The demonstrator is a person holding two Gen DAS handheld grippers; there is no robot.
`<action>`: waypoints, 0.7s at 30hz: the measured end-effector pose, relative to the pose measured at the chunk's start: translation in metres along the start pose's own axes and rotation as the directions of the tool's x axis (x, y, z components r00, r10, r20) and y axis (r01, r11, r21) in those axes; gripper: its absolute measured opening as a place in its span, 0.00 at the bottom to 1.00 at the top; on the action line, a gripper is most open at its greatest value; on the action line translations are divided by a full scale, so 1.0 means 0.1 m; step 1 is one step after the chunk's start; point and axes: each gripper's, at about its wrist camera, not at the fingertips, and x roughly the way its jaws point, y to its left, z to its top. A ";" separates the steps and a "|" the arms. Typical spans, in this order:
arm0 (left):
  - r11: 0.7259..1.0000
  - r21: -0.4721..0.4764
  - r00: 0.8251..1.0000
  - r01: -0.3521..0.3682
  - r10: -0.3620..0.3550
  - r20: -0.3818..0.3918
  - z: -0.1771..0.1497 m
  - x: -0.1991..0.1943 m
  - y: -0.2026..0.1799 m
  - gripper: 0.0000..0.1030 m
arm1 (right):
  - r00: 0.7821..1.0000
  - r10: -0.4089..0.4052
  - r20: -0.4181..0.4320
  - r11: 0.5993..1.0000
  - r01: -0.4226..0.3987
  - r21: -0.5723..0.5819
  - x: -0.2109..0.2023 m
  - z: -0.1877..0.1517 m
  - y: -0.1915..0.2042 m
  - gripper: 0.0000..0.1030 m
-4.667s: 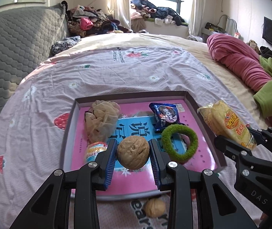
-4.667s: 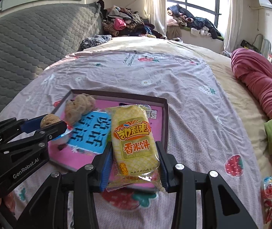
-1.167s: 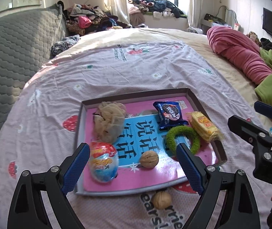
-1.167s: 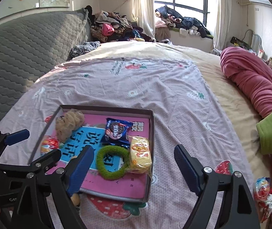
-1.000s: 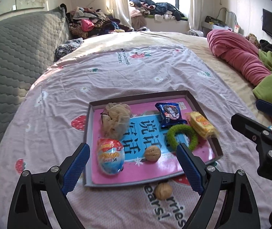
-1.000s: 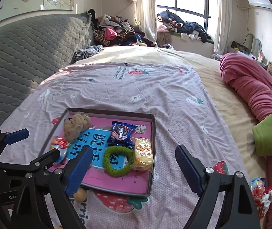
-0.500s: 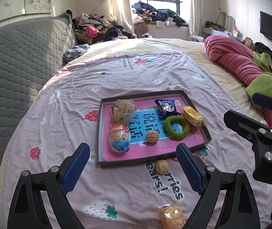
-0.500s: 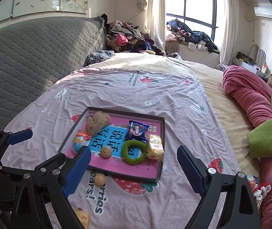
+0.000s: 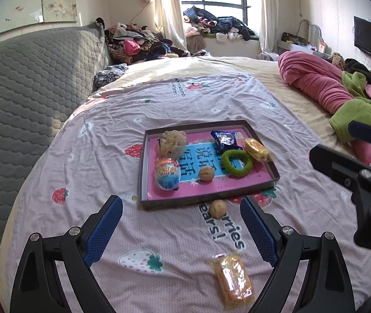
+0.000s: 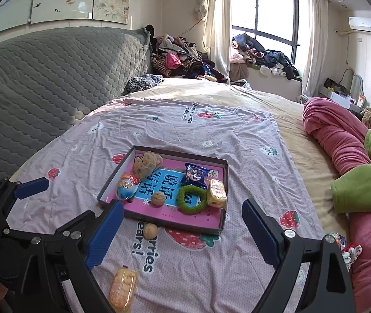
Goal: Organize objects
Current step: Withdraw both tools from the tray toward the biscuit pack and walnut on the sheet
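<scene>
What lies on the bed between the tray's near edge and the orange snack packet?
A loose walnut lies just outside the tray, with bare sheet before the packet; the left wrist view shows it.

The small print on the blue snack packet (image 9: 224,140) is too tiny to be read. The right gripper (image 9: 362,167) is cut off by the picture's edge in the left view. The orange snack pack (image 10: 122,285) is partly hidden behind a black finger in the right view. The candy (image 10: 348,250) beside the pink blanket (image 10: 341,140) is too blurred to be told.
</scene>
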 end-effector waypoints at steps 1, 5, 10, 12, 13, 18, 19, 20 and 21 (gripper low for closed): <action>1.000 0.000 1.000 0.001 -0.001 0.000 -0.03 -0.02 -0.01 0.90 | 1.000 -0.002 0.001 1.000 0.002 -0.002 -0.03 -0.02 0.00 0.90; 1.000 -0.001 1.000 0.005 -0.005 -0.007 -0.20 -0.09 -0.08 0.90 | 1.000 -0.005 0.004 1.000 0.005 -0.004 -0.10 -0.07 0.00 0.90; 1.000 -0.002 1.000 0.013 -0.013 -0.021 -0.43 -0.11 -0.16 0.90 | 1.000 0.004 -0.003 1.000 -0.004 -0.007 -0.13 -0.17 0.03 0.90; 1.000 -0.001 1.000 0.013 -0.013 -0.021 -0.51 -0.13 -0.19 0.90 | 1.000 0.009 -0.009 1.000 -0.009 -0.010 -0.12 -0.20 0.05 0.90; 1.000 -0.001 1.000 0.012 -0.012 -0.022 -0.55 -0.13 -0.20 0.90 | 1.000 0.011 -0.012 1.000 -0.011 -0.011 -0.11 -0.23 0.06 0.90; 1.000 -0.005 0.999 0.021 -0.021 -0.041 -0.75 -0.13 -0.25 0.89 | 0.999 0.020 -0.037 1.000 -0.020 -0.014 -0.03 -0.35 0.12 0.90; 1.000 -0.004 0.999 0.020 -0.020 -0.041 -0.79 -0.13 -0.26 0.89 | 0.999 0.021 -0.041 1.000 -0.021 -0.014 -0.01 -0.38 0.13 0.90; 1.000 -0.003 0.999 0.019 -0.019 -0.041 -0.82 -0.12 -0.27 0.90 | 0.999 0.024 -0.046 1.000 -0.024 -0.015 0.01 -0.40 0.14 0.90; 1.000 -0.004 0.999 0.018 -0.018 -0.045 -0.85 -0.12 -0.27 0.90 | 0.998 0.026 -0.052 1.000 -0.027 -0.016 0.04 -0.43 0.16 0.90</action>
